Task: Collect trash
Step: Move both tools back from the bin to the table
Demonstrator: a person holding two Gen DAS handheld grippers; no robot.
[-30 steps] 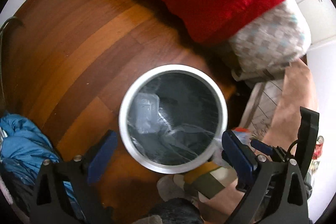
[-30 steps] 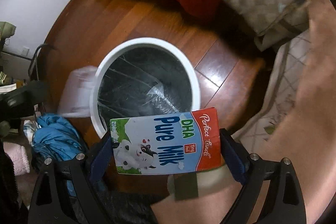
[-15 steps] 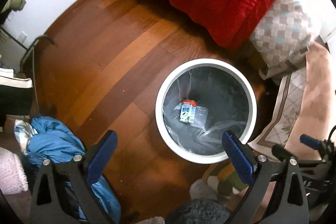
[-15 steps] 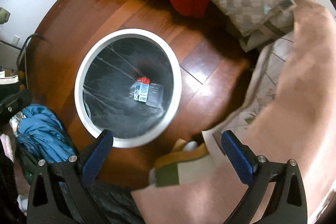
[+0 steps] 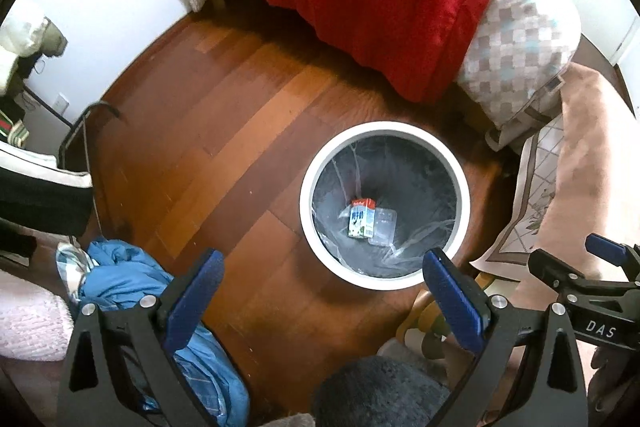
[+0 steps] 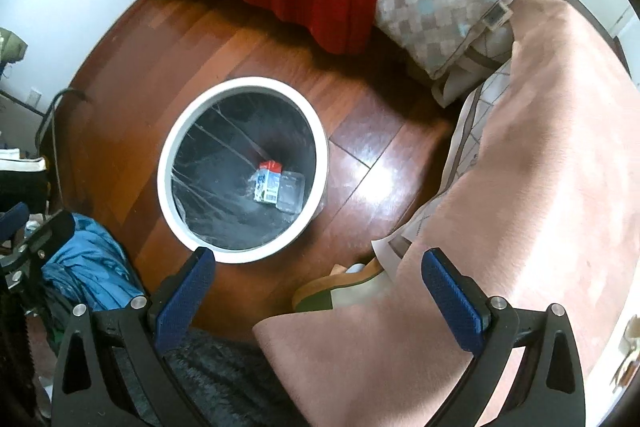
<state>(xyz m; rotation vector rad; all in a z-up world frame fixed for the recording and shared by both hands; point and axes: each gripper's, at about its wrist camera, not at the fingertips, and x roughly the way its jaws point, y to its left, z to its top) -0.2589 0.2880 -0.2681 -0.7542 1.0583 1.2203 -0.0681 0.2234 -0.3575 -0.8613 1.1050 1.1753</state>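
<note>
Here both tools, left and right, gape empty; "DAS" marks the right one.

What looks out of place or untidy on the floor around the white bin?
The blue clothes lie crumpled in a heap on the wood floor left of the bin. Inside the bin, the milk carton and a clear plastic tray lie flat; nothing has spilled.

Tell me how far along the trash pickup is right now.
Done: the milk carton and a clear plastic container lie at the bottom of the white bin. In hand: nothing; the left tongs and right tongs are both open and empty. Left: no other loose trash is clearly visible.
</note>
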